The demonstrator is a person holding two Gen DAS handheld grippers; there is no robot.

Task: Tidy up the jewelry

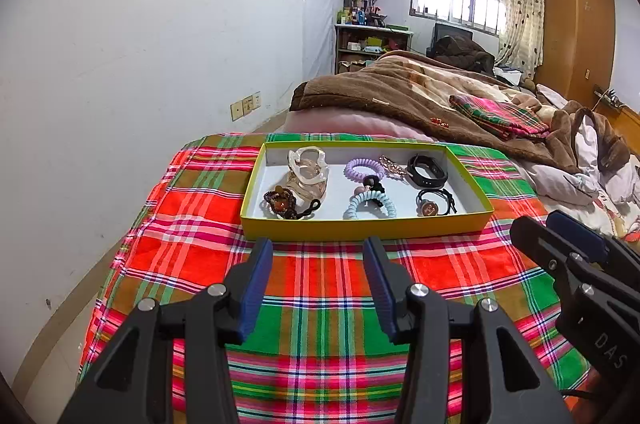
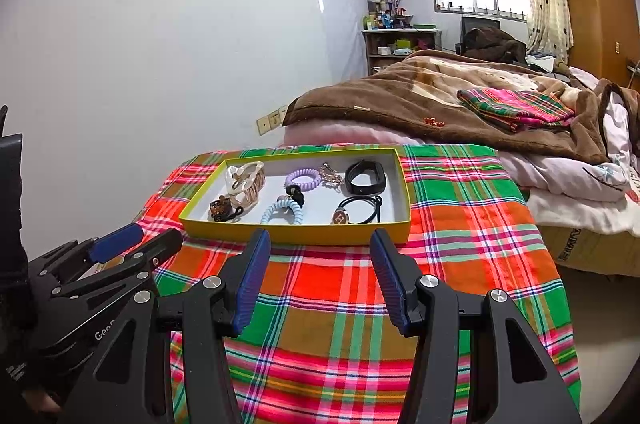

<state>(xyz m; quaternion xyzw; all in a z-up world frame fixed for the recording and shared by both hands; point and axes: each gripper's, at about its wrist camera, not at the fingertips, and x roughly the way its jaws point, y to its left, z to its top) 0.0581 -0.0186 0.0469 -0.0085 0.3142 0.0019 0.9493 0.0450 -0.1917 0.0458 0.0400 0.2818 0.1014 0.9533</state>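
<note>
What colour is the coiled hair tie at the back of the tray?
Lilac purple; the coiled hair tie shows best in the left wrist view, in the yellow-walled tray.

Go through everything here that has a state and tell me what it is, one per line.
Left claw: open, empty, short of the tray.
Right claw: open, empty, short of the tray.
Yellow tray: lidless, flat on the plaid cloth.
Black band: looped closed, in the tray.
Purple coil tie: relaxed, unstretched.
Clear hair clip: lying in the tray.
</note>
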